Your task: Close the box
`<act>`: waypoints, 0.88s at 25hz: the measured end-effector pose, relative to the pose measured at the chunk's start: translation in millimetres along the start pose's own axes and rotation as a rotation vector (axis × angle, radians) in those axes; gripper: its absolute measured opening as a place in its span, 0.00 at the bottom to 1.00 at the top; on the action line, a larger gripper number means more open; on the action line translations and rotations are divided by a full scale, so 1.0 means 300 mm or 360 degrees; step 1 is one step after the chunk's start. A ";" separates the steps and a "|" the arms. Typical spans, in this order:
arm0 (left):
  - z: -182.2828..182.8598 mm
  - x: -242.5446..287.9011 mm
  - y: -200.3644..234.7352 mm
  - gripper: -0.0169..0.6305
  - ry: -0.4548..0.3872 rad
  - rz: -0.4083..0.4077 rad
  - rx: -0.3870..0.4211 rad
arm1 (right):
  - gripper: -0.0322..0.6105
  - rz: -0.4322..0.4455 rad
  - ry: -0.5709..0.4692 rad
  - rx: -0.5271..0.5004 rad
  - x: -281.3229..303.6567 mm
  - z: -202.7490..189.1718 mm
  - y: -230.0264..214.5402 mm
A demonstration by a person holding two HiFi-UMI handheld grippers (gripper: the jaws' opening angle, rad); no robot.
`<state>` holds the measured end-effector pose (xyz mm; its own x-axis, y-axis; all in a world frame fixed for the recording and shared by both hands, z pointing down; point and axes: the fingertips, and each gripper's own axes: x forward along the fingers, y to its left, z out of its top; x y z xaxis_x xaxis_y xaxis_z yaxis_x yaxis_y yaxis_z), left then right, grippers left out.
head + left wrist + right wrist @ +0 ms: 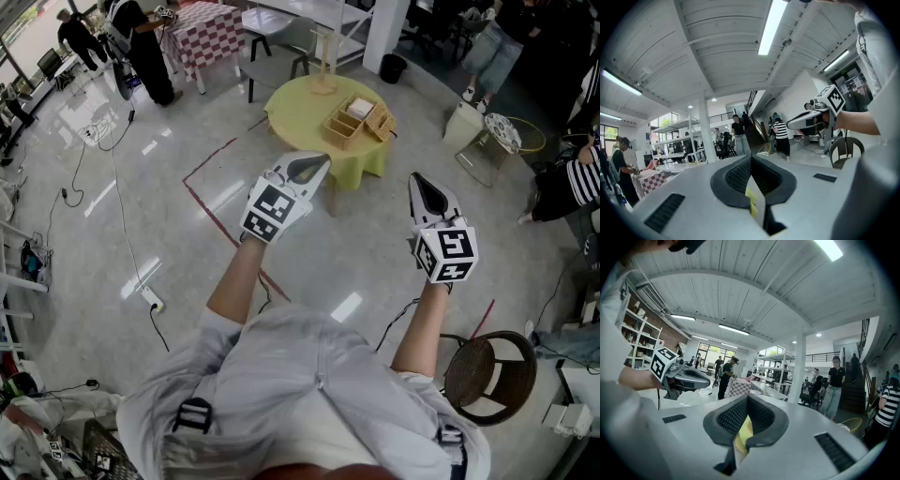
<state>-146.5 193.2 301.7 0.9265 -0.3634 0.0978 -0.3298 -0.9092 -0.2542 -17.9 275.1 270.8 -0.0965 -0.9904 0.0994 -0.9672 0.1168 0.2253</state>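
Left gripper point(311, 169) and right gripper point(426, 190) both pressed together, empty. Box point(345, 126) near the table point(286, 117) edge at 12 o'clock; open floor point(375, 253) between.

Wooden box point(359, 120) on yellow table point(298, 108) — beyond left hand-held gripper point(315, 166).

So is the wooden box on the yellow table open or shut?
Open. The head view looks down into the box on the yellow table, and its inside compartments show with no lid over them.
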 end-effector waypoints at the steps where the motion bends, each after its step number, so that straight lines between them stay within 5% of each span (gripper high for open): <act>1: 0.001 0.001 0.000 0.07 0.0001 0.0000 -0.0002 | 0.08 0.0003 0.0002 -0.0004 0.000 0.001 -0.001; 22: -0.049 0.102 -0.102 0.07 0.0089 0.0076 -0.0128 | 0.08 0.0185 0.0067 -0.0056 -0.041 -0.135 -0.085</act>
<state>-110.9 206.9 326.7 0.8986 -0.4154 0.1415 -0.3889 -0.9032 -0.1817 17.5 287.2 303.2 -0.1971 -0.9660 0.1672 -0.9411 0.2342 0.2438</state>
